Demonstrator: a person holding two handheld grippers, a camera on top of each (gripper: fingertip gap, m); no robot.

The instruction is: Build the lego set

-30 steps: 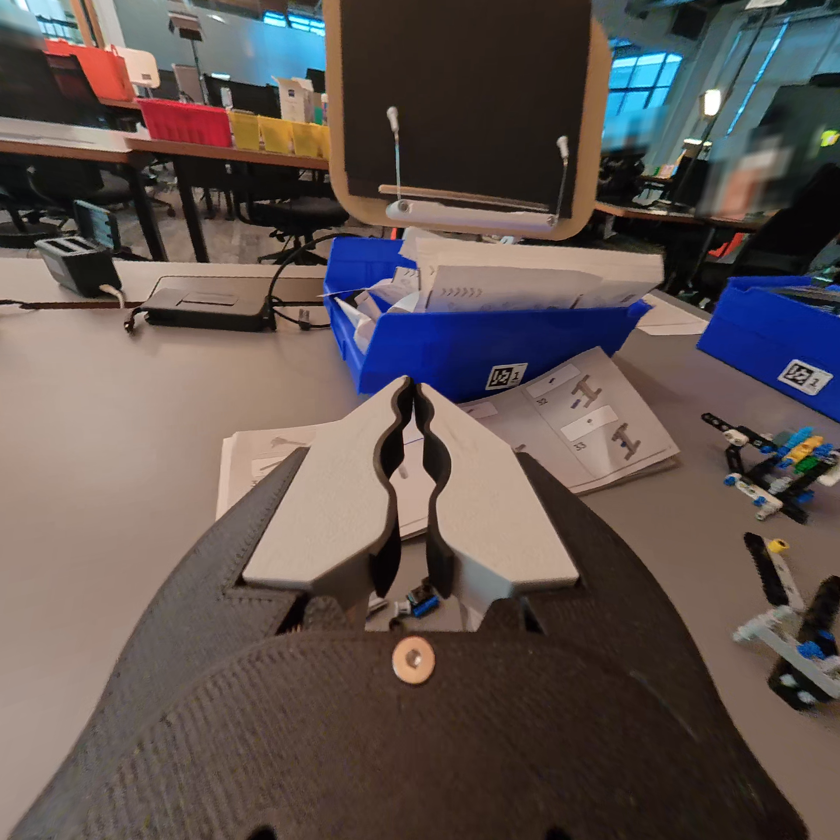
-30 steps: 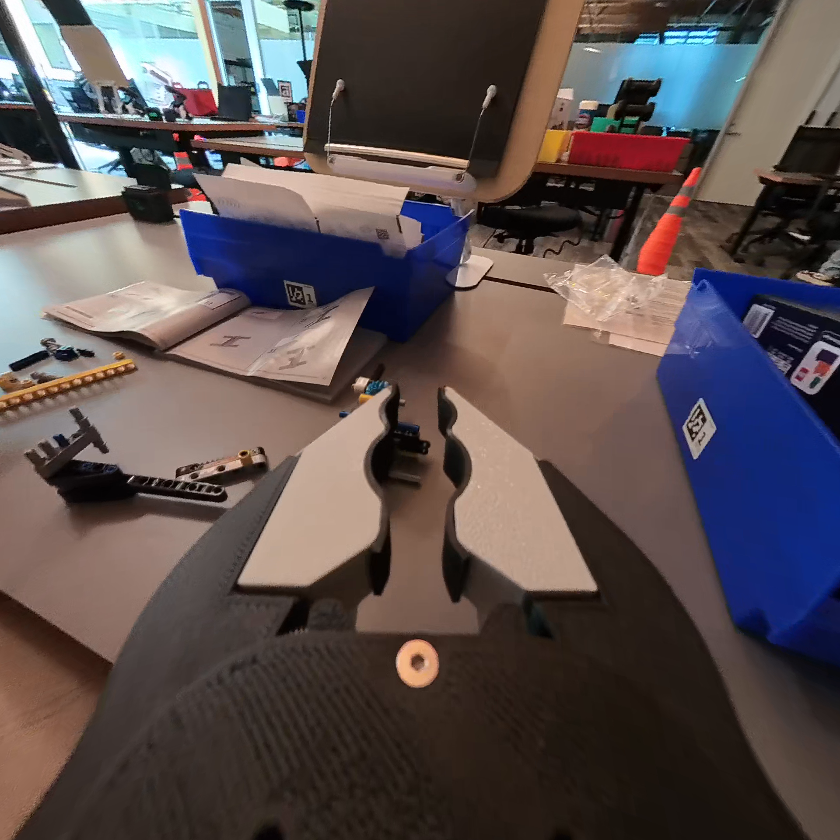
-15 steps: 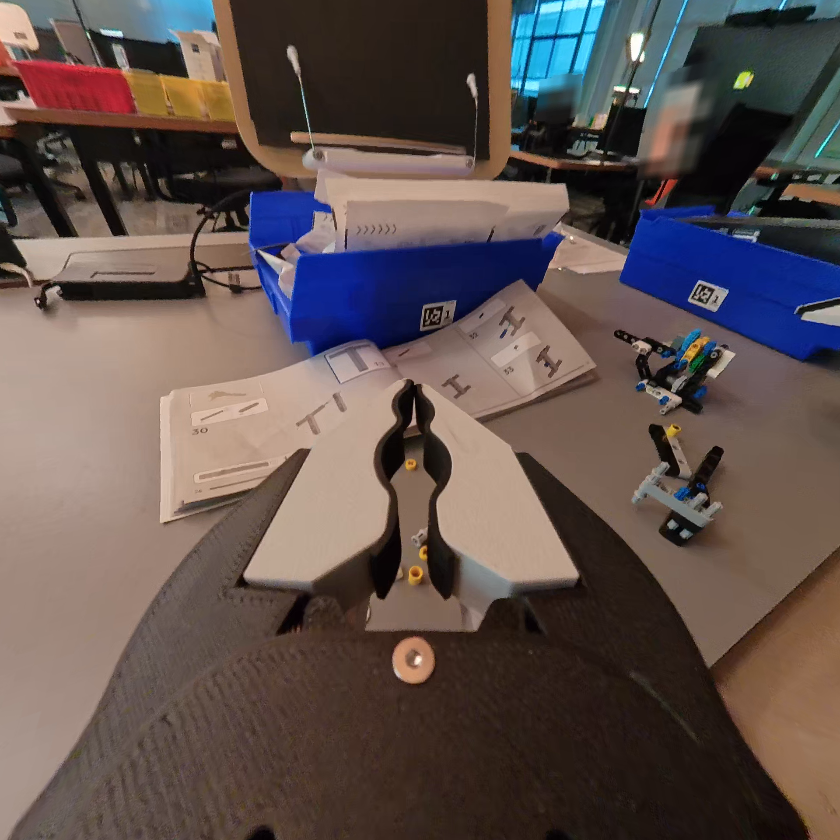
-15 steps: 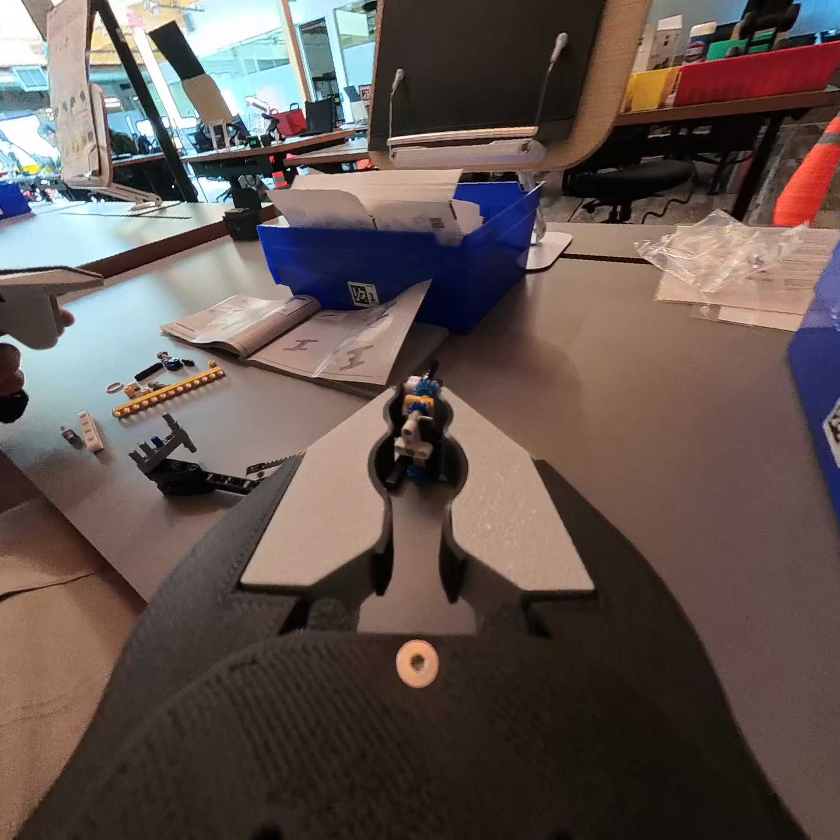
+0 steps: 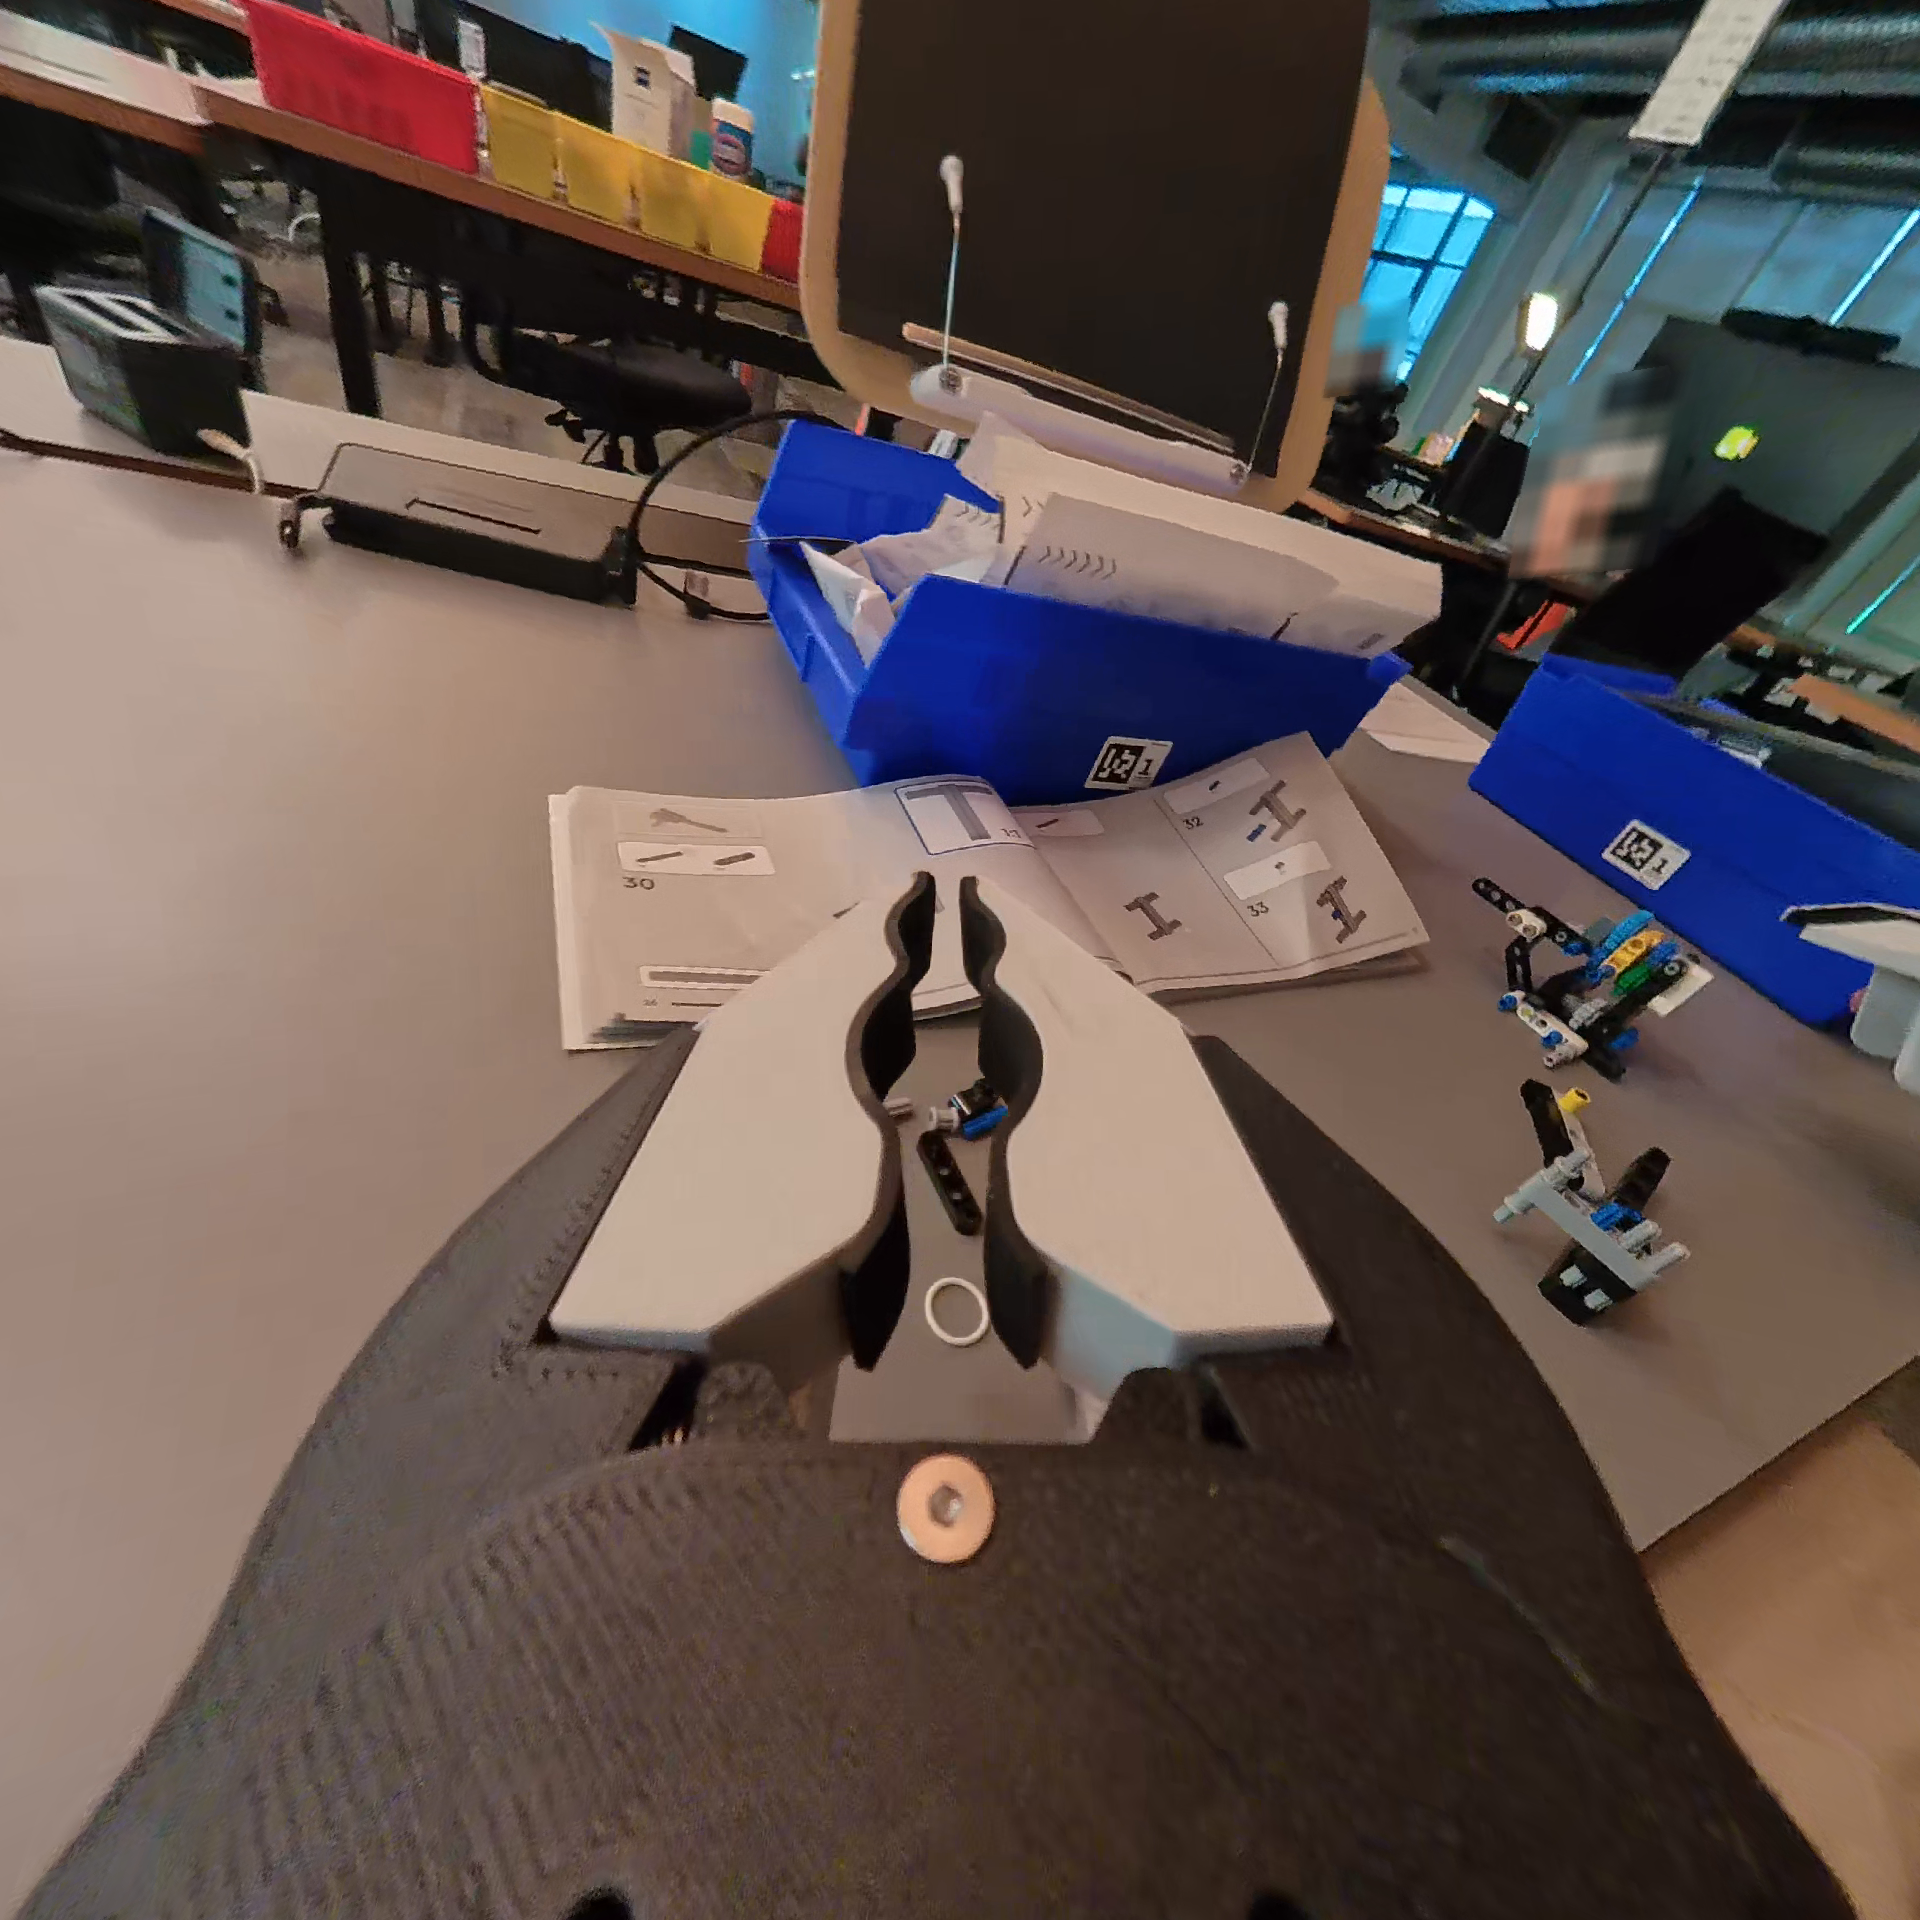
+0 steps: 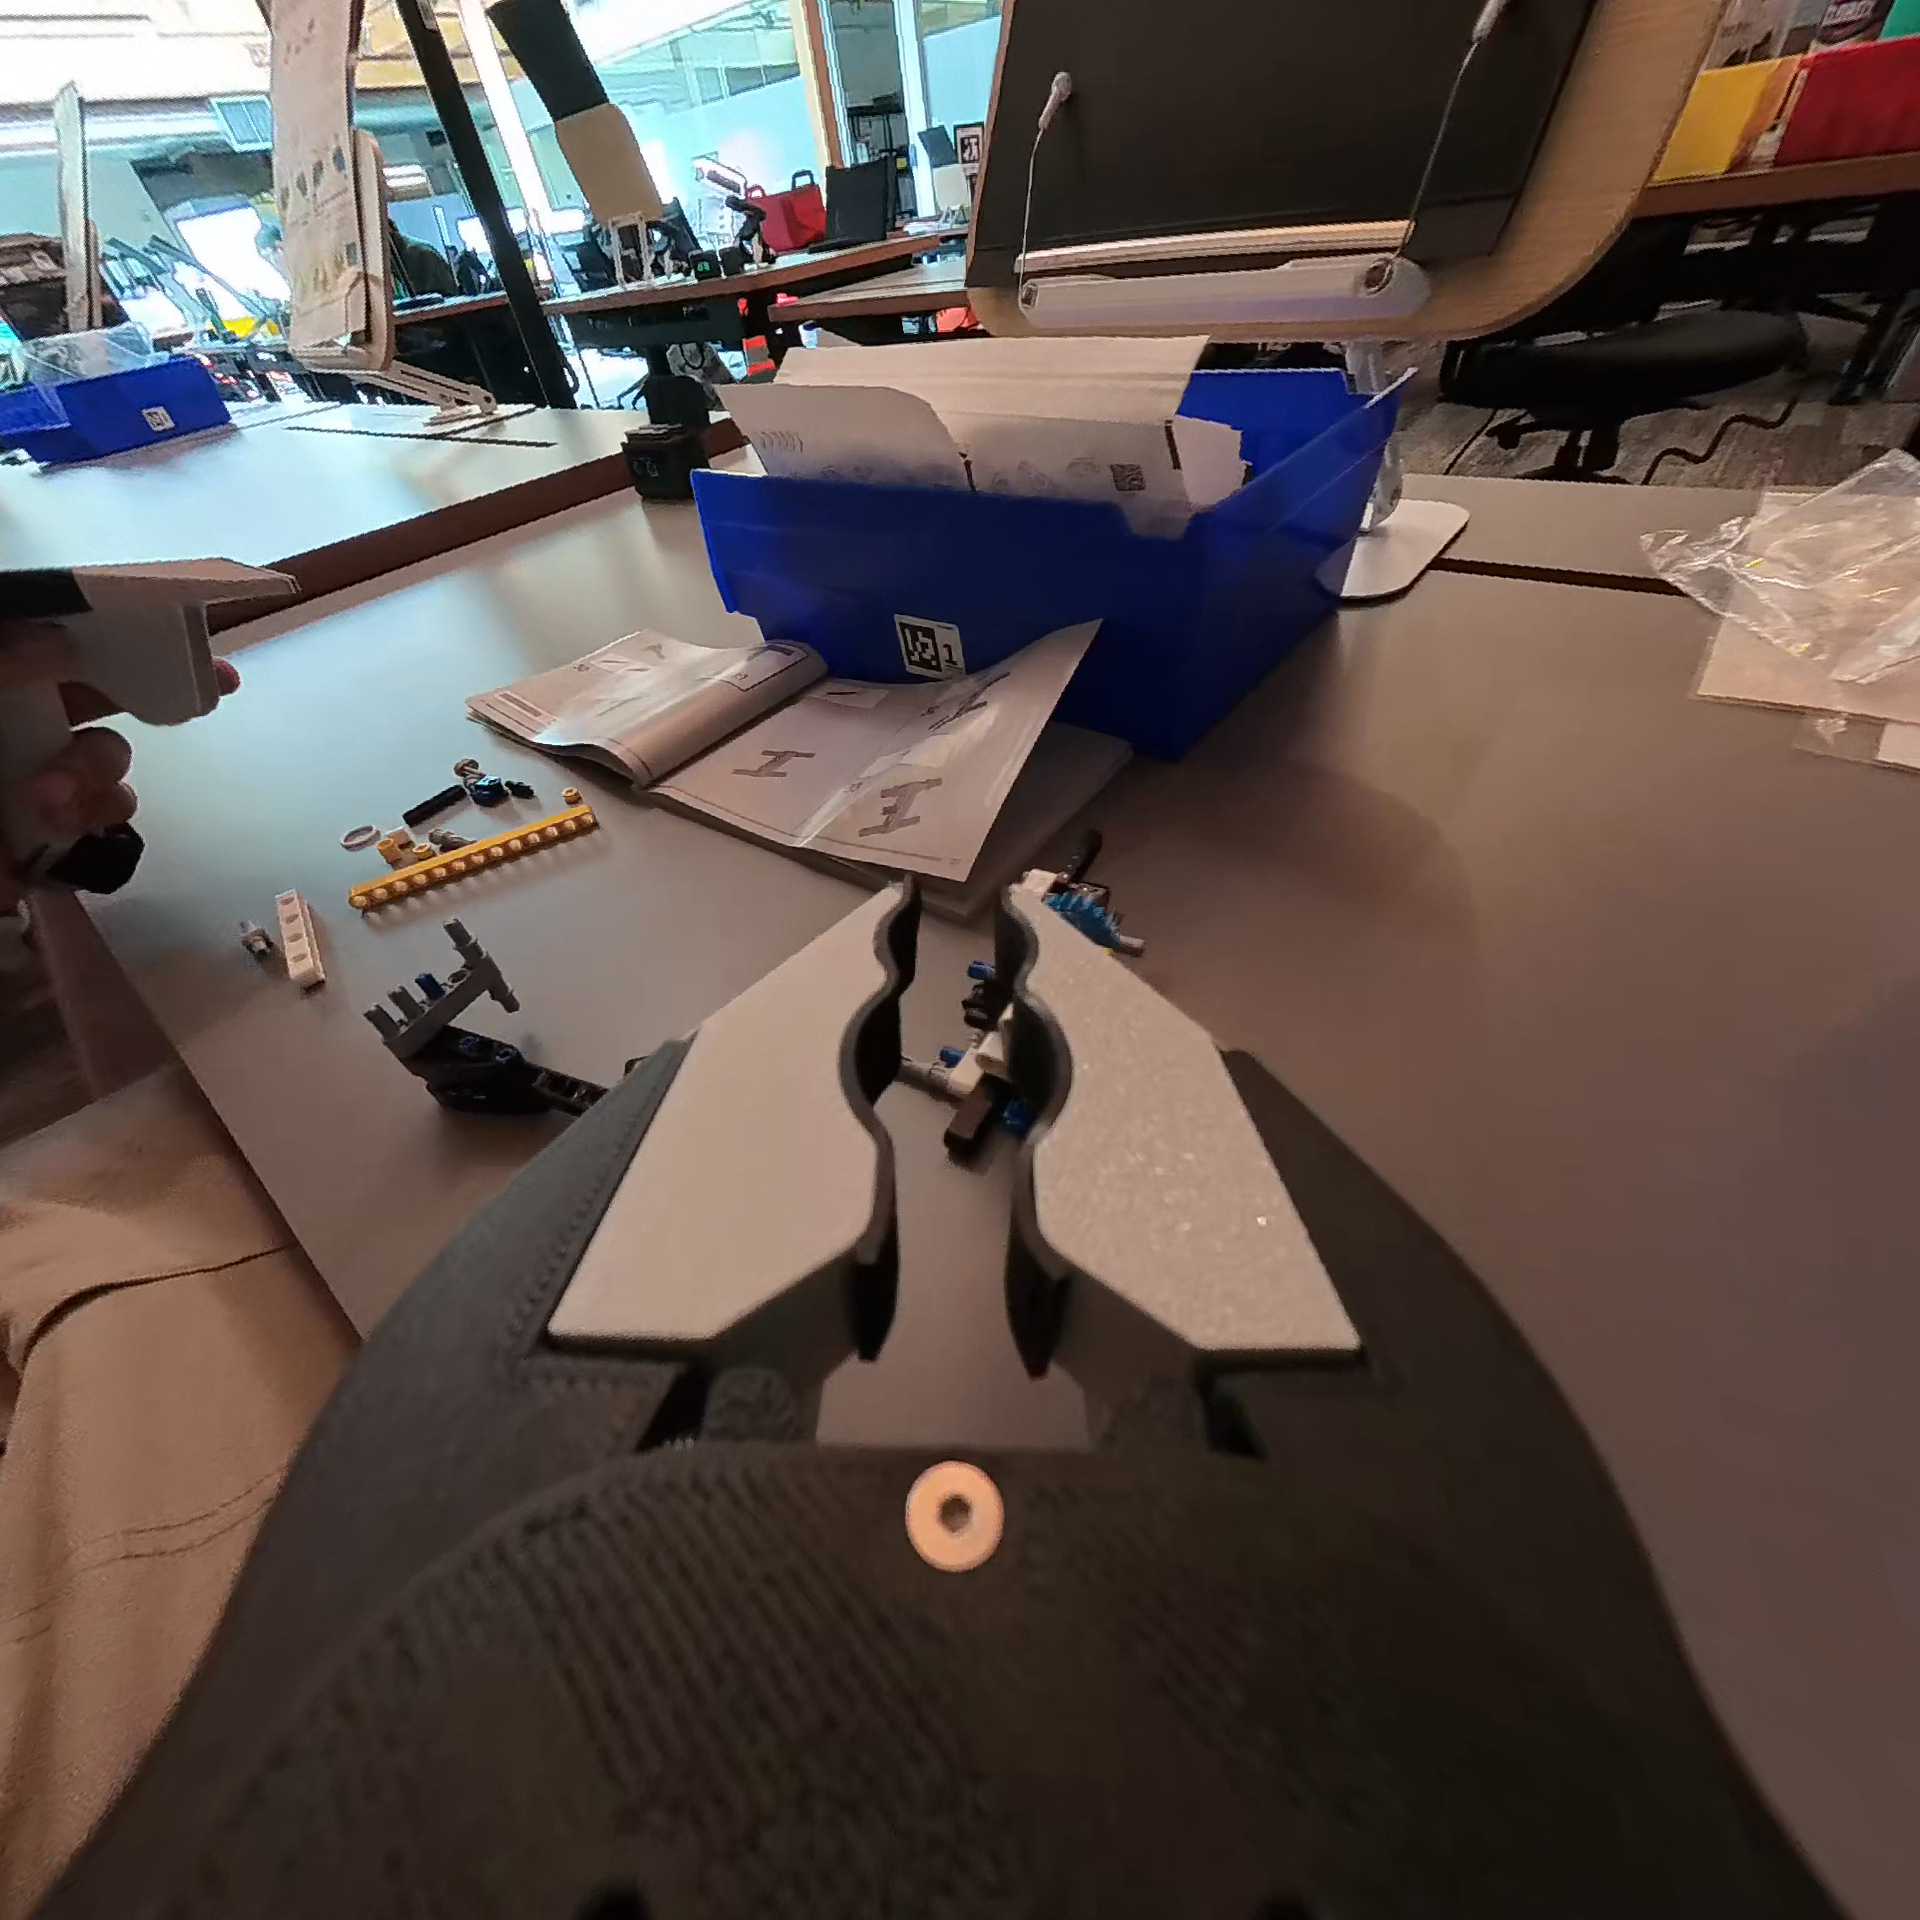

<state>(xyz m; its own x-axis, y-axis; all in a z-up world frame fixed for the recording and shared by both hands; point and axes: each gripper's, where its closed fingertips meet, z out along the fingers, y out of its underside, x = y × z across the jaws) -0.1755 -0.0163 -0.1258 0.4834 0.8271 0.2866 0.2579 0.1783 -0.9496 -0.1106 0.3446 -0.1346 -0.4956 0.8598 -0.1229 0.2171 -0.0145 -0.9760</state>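
Note:
My left gripper (image 5: 945, 894) is shut and empty, low over loose parts on the grey table: a white ring (image 5: 956, 1311), a short black beam (image 5: 948, 1179) and a small blue piece (image 5: 971, 1112). My right gripper (image 6: 958, 904) is slightly open and hovers over a multicoloured lego assembly (image 6: 977, 1081), which lies on the table and also shows in the left wrist view (image 5: 1590, 982). A grey, black and blue sub-assembly (image 6: 457, 1029) lies to its left. A yellow beam (image 6: 473, 857) and a white piece (image 6: 301, 940) lie farther left. An open instruction booklet (image 5: 727, 883) lies behind.
A blue bin (image 5: 1039, 675) full of paper stands behind the booklet, under a book stand (image 5: 1091, 208). A second blue bin (image 5: 1714, 831) stands at the right. Plastic bags (image 6: 1818, 582) lie at the far right. The table's front edge (image 5: 1766, 1475) is close.
My left gripper has shifted over the loose parts and stays shut. My right gripper has swung left over the assembly, and its jaws stand a little closer together.

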